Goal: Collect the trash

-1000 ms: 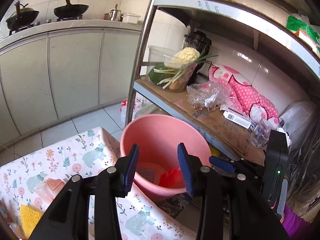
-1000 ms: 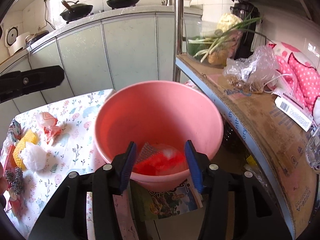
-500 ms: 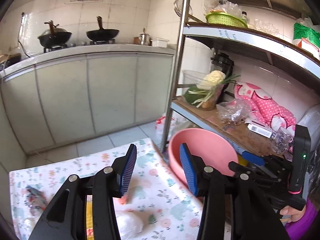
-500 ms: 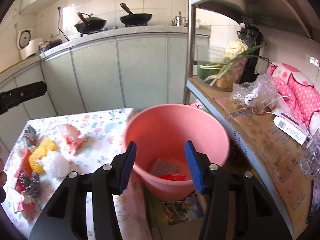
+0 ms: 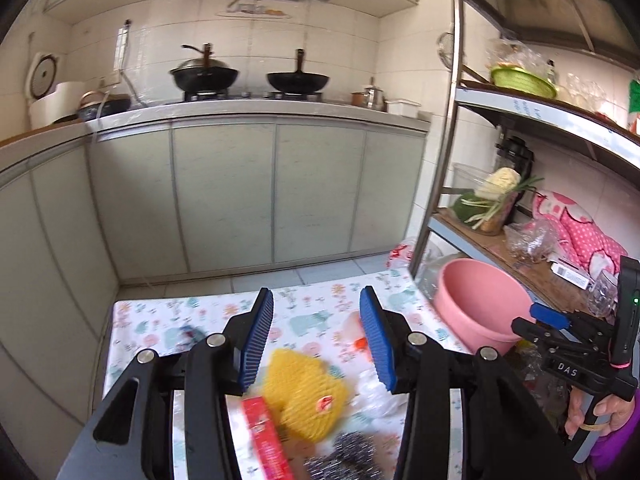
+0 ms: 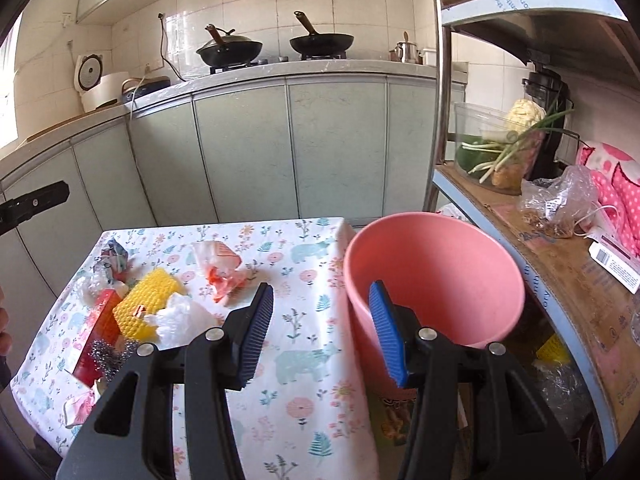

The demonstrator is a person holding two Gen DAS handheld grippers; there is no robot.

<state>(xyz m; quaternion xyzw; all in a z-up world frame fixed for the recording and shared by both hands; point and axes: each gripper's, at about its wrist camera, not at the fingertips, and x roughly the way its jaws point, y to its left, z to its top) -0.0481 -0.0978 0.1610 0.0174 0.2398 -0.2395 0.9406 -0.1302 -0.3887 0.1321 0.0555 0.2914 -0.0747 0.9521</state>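
A pink bucket (image 6: 436, 276) stands at the right edge of a floral-cloth table (image 6: 304, 360); it also shows in the left wrist view (image 5: 476, 300). Trash lies on the table's left: a yellow foam net (image 6: 146, 308), a red box (image 6: 98, 332), a white crumpled bag (image 6: 180, 320), steel wool (image 6: 106, 356), a red-white wrapper (image 6: 220, 268) and a crumpled printed wrapper (image 6: 114, 258). My left gripper (image 5: 316, 340) is open and empty above the yellow net (image 5: 304, 392) and red box (image 5: 268, 436). My right gripper (image 6: 320, 336) is open and empty, at the bucket's left rim.
A metal shelf (image 6: 560, 264) stands right of the bucket with a vegetable bowl (image 6: 496, 152), a plastic bag (image 6: 560, 204) and a pink cloth (image 6: 616, 184). Kitchen cabinets (image 6: 280, 148) with woks (image 6: 230, 50) run behind. More clutter lies under the shelf.
Both grippers pulled back from the bucket. The left one swung left and now hangs over the trash pile. The right one rose and moved left, so the table shows.
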